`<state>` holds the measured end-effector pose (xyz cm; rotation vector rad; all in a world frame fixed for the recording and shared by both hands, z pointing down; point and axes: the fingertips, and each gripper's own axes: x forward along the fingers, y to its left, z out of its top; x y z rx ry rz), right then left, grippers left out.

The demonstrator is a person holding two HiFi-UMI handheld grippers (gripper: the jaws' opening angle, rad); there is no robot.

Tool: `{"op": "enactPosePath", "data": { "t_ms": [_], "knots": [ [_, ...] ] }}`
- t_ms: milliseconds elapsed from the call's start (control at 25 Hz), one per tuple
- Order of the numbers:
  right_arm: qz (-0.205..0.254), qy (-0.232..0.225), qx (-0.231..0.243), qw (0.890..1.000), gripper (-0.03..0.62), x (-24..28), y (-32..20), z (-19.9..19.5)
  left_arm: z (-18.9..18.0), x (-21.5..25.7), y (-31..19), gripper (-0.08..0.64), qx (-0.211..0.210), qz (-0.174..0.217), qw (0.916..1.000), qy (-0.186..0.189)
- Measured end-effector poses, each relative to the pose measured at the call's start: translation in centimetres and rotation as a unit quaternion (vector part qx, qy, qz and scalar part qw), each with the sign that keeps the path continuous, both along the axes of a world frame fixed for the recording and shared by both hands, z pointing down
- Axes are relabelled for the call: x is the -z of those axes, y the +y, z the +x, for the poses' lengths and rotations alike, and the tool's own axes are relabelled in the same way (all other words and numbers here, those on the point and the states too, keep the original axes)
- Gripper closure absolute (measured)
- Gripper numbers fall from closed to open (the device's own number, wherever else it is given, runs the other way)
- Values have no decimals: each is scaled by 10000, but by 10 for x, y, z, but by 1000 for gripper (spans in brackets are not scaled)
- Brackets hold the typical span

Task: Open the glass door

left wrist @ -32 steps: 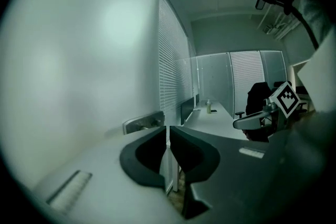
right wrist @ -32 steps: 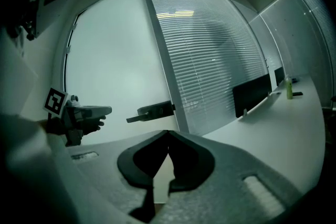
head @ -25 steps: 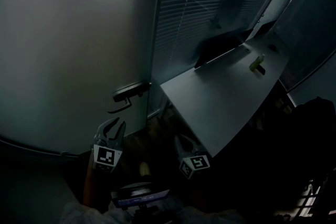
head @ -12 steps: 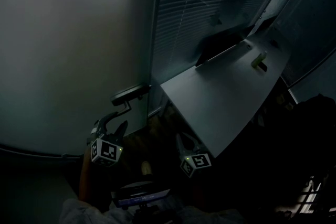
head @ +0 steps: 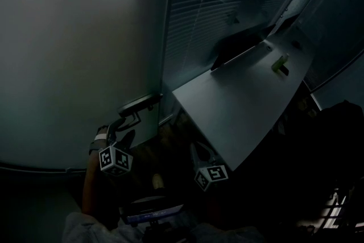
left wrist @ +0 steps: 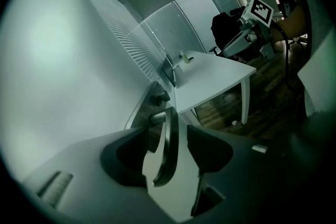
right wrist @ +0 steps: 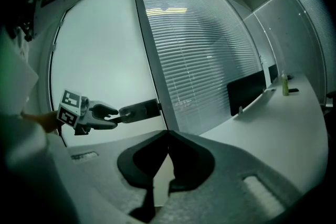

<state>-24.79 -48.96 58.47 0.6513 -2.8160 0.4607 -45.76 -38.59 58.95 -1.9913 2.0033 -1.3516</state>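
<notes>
The frosted glass door (head: 74, 54) fills the left of the head view, with a dark lever handle (head: 139, 104) at its right edge. My left gripper (head: 118, 132) is at the lever's free end. In the left gripper view the curved lever (left wrist: 167, 160) stands between the jaws of the left gripper (left wrist: 167, 131) with a gap on each side; the jaws have just been opening. My right gripper (head: 199, 152) hangs lower right, away from the door, and is shut (right wrist: 168, 136) on nothing. The right gripper view shows the left gripper (right wrist: 107, 115) at the handle (right wrist: 139, 111).
A white desk (head: 239, 105) stands close to the right of the door. It carries a dark monitor (head: 236, 48) and a small bottle (head: 278, 65). Slatted blinds (head: 227, 3) cover the glass panel behind it. Dark wooden floor lies below.
My left gripper has rolled and closed in on the lever's end, and its jaws have spread wide. The right gripper has stayed about where it was.
</notes>
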Motion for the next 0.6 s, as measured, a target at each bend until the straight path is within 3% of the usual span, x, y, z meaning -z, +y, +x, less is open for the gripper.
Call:
{"op": "enactPosePath", "data": {
  "t_ms": [400,600],
  "knots": [
    [-32,6,-149,9999,591,-7,-8,5,-14,-22,-10,381,-44,-702,9936,-879],
    [-92,-11,-210,9997,591,-7,-11,6,-17,-29,-16,410,-123,-895,9898,-1102]
  ]
}}
